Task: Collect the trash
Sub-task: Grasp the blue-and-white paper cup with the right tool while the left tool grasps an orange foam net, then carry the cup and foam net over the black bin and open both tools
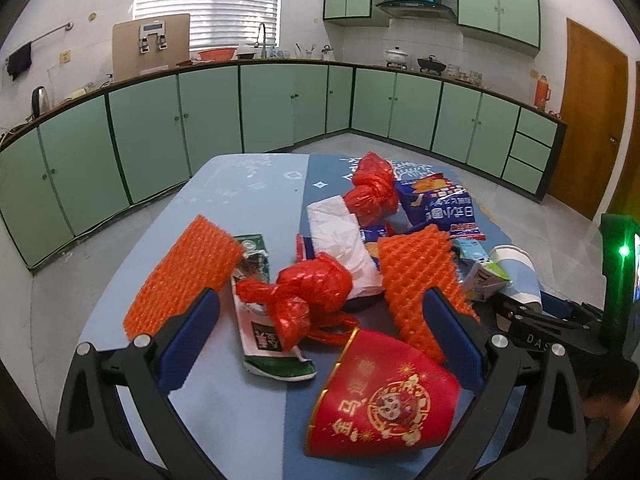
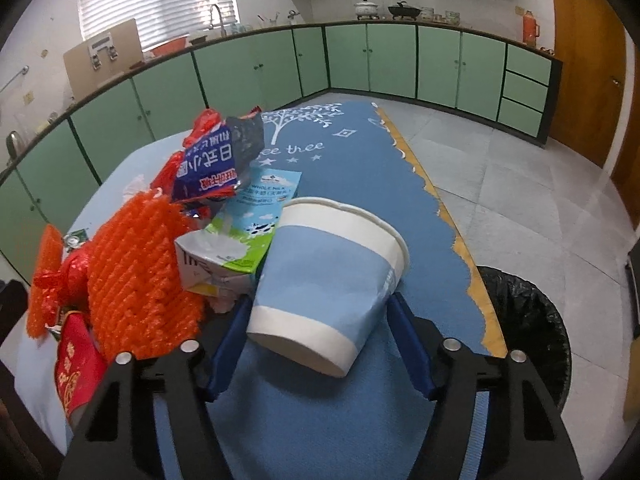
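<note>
Trash lies piled on a blue table [image 1: 224, 208]. My left gripper [image 1: 320, 316] is open, its fingers either side of a crumpled red plastic bag [image 1: 308, 292] and above a red paper cup [image 1: 380, 400] lying on its side. My right gripper [image 2: 318, 320] is open around a blue-and-white paper cup [image 2: 332, 276] lying on its side; its blue pads stand at the cup's two flanks. That cup also shows in the left wrist view [image 1: 516, 272]. A bin lined with a black bag [image 2: 528, 328] stands on the floor at the table's right.
Two orange foam nets [image 1: 184, 272] [image 1: 416, 280], a green wrapper [image 1: 272, 344], a white bag [image 1: 340, 236], a blue snack bag [image 1: 440, 204], a milk carton [image 2: 240, 240] and another red bag [image 1: 372, 188] crowd the table. Green cabinets [image 1: 280, 108] line the walls.
</note>
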The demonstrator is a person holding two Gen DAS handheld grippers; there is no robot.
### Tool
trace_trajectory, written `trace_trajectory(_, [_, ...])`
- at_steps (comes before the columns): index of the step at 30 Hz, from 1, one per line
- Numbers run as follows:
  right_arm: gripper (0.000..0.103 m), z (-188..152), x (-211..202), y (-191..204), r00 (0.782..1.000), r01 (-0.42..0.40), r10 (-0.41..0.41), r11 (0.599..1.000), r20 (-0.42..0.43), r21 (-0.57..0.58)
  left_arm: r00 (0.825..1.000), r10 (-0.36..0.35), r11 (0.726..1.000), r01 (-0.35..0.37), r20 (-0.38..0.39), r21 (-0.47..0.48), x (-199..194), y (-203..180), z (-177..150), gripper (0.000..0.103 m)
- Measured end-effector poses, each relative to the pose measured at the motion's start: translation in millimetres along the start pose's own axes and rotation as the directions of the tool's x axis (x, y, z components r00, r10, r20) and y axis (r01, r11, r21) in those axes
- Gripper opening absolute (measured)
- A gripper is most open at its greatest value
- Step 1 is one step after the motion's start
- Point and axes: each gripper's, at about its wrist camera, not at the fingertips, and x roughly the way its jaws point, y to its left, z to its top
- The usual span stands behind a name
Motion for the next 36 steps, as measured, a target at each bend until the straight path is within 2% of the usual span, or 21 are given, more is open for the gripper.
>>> trace_trajectory(3, [0.057, -1, -6, -4, 1.0, -0.011, 0.011, 1.0, -0.003, -0.007, 1.0, -0.028, 1.0, 0.028, -0.002, 0.008, 2, -9, 2, 0.098])
trace_trajectory(10, [0.055, -9, -18, -11, 0.999, -0.032, 0.031, 0.999, -0.005, -0.039, 0.993, -0.119, 0.993, 0.12, -0.024, 0.024, 16, -39, 6, 0.098])
trace_trajectory(16, [0.055, -9, -27, -19, 0.999, -0.035, 0.036, 0.998, 0.011, -0.044, 0.989, -0.142, 0.988, 0.144, -0.052, 0.054, 36, -59, 6, 0.095])
trace_trajectory(18, [0.055, -9, -28, -21, 1.0, -0.026, 0.026, 0.998, 0.014, -0.05, 0.987, -0.147, 0.987, 0.15, -0.067, 0.056, 45, -62, 6, 0.09])
trace_trajectory(20, [0.055, -10, -29, -24, 1.0, -0.025, 0.026, 0.998, 0.013, -0.049, 0.984, -0.156, 0.985, 0.161, -0.086, 0.056, 53, -65, 7, 0.078])
trace_trajectory(21, [0.055, -10, -28, -25, 1.0, -0.028, 0.028, 0.999, 0.009, -0.045, 0.982, -0.161, 0.985, 0.166, -0.095, 0.055, 55, -65, 5, 0.076])
trace_trajectory(24, [0.055, -11, -26, -25, 1.0, -0.031, 0.031, 0.999, 0.005, -0.041, 0.977, -0.173, 0.983, 0.179, -0.124, 0.039, 65, -64, 4, 0.057])
trace_trajectory(25, [0.055, -11, -26, -26, 0.999, -0.032, 0.032, 0.999, 0.005, -0.04, 0.976, -0.176, 0.983, 0.182, -0.127, 0.034, 66, -63, 3, 0.047])
trace_trajectory(28, [0.055, -10, -27, -25, 1.0, -0.029, 0.03, 0.999, 0.01, -0.042, 0.976, -0.186, 0.981, 0.19, -0.114, 0.028, 63, -60, 2, 0.027])
trace_trajectory(31, [0.055, -9, -29, -25, 0.999, -0.03, 0.031, 0.999, 0.018, -0.041, 0.98, -0.187, 0.982, 0.188, -0.074, 0.012, 54, -54, 6, 0.017])
trace_trajectory(36, [0.055, -7, -42, -27, 0.998, -0.044, 0.046, 0.998, 0.053, -0.035, 0.982, -0.186, 0.982, 0.186, 0.017, -0.002, 27, -47, 16, 0.014])
